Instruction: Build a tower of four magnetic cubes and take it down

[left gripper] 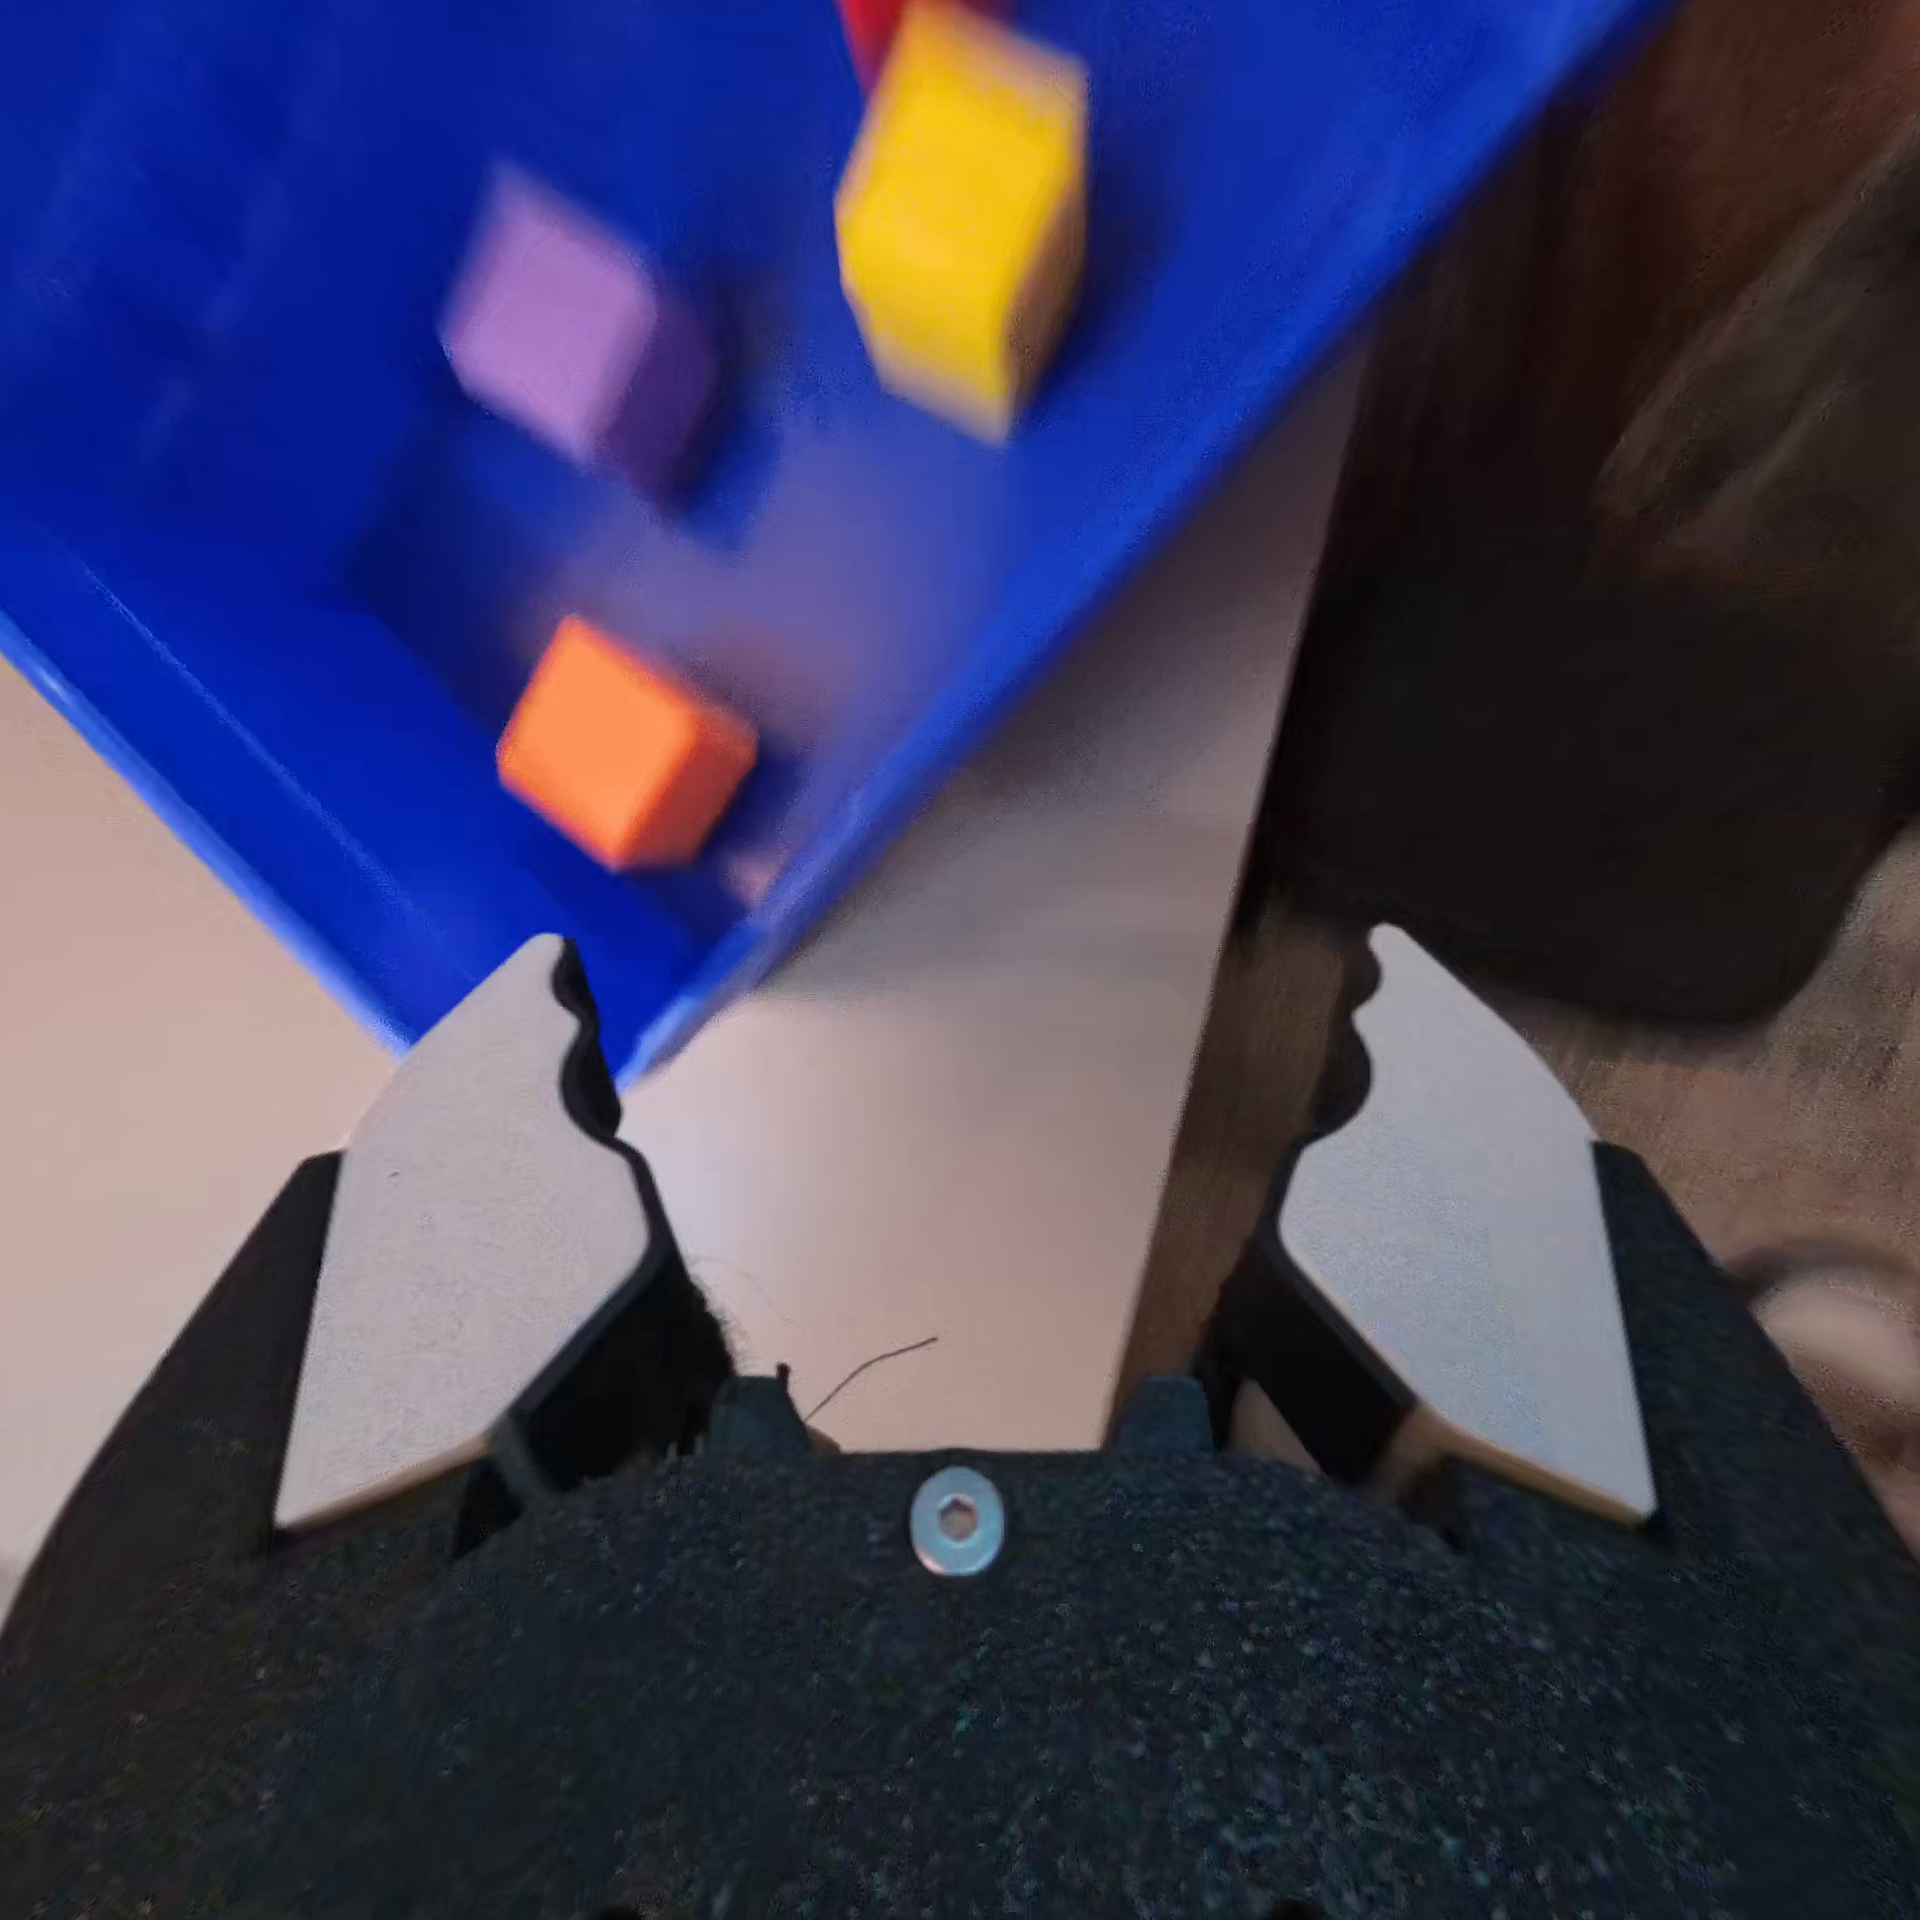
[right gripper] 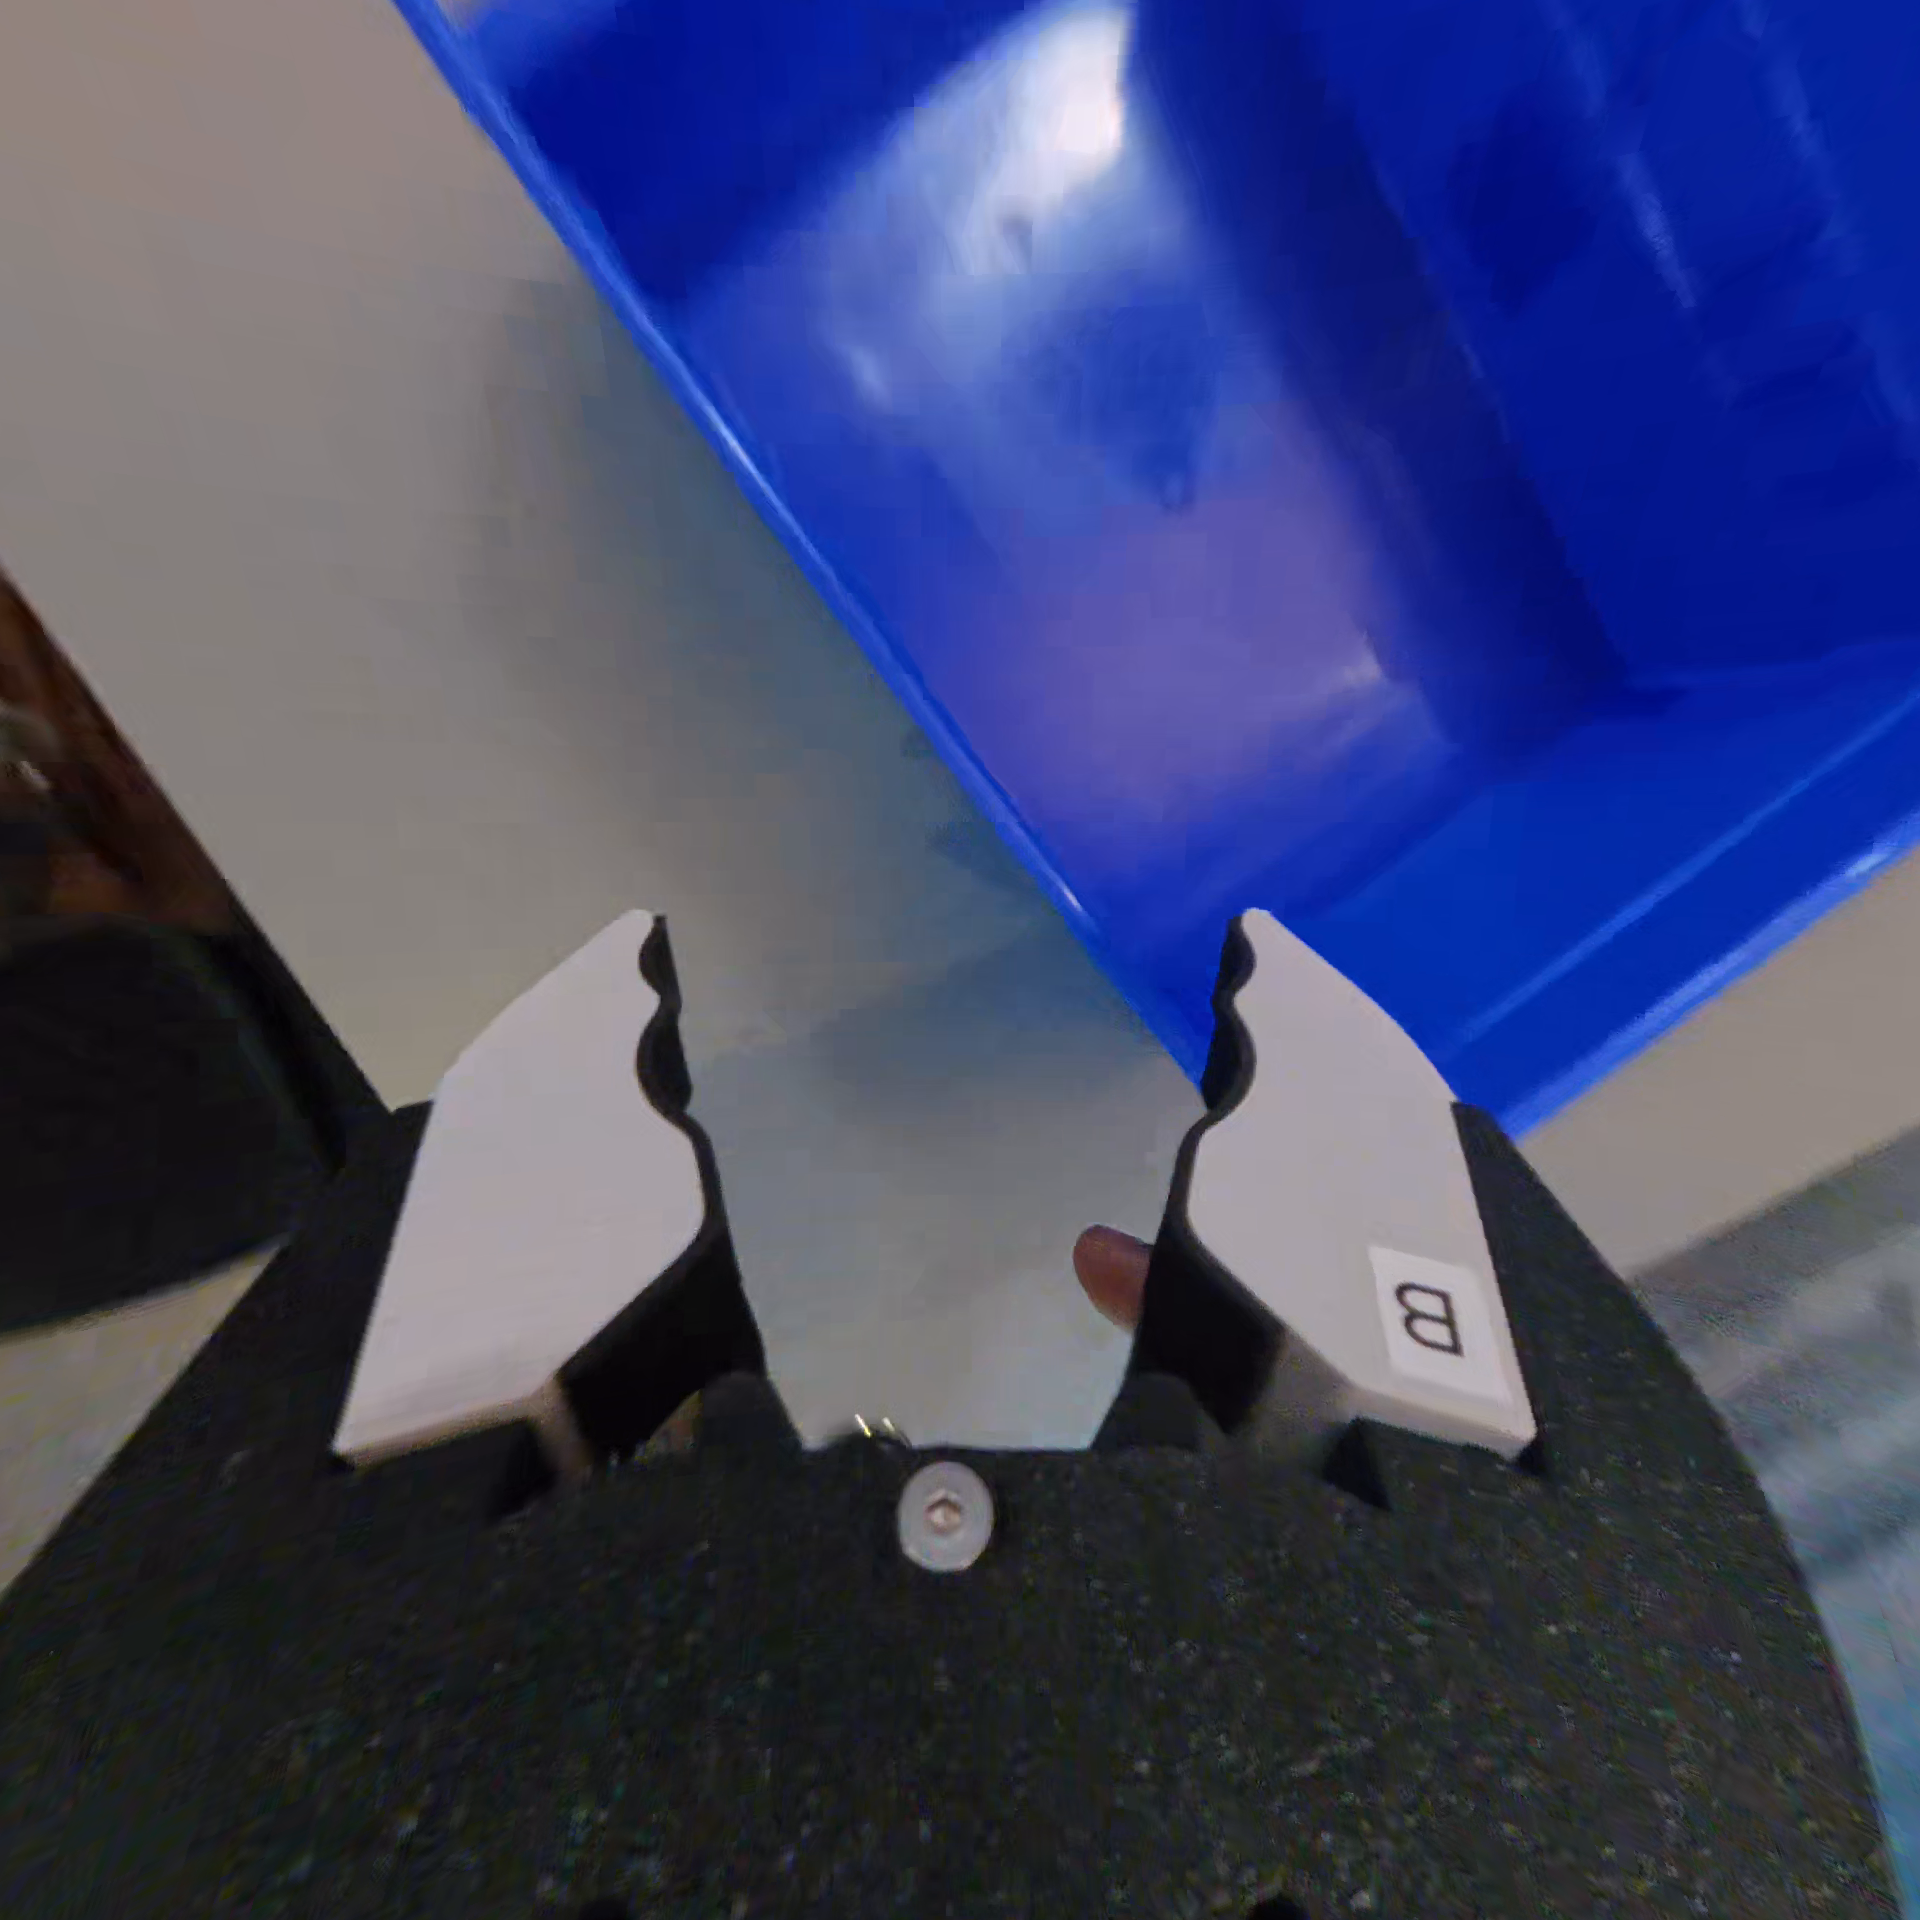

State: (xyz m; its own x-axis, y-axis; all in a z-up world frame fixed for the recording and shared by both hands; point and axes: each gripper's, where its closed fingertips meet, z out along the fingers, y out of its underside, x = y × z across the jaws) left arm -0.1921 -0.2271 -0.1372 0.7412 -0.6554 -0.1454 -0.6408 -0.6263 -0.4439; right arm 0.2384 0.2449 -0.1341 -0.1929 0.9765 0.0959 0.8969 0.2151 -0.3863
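Ahead of my left gripper (left gripper: 971, 997), fingers spread wide on nothing, 3 cubes sit in the bin (left gripper: 260, 468): orange (left gripper: 623, 743) nearest, purple (left gripper: 577, 332), yellow (left gripper: 961, 208). On the right view, my gripper (right gripper: 945, 997) gapes bare beside the bin (right gripper: 1351, 520); no cubes show.

The bin (right gripper: 1351, 468) looks like glossy blue plastic, its smooth floor throwing back pale light. The table (right gripper: 312, 468) is smooth and matt, off-white. The orange cube (left gripper: 623, 743), purple cube (left gripper: 577, 332) and yellow cube (left gripper: 961, 218) have flat, matt faces. Both grippers have rough, grainy black bodies, smooth matt grey fingers (left gripper: 468, 1226), and a shiny metal screw (left gripper: 954, 1525).
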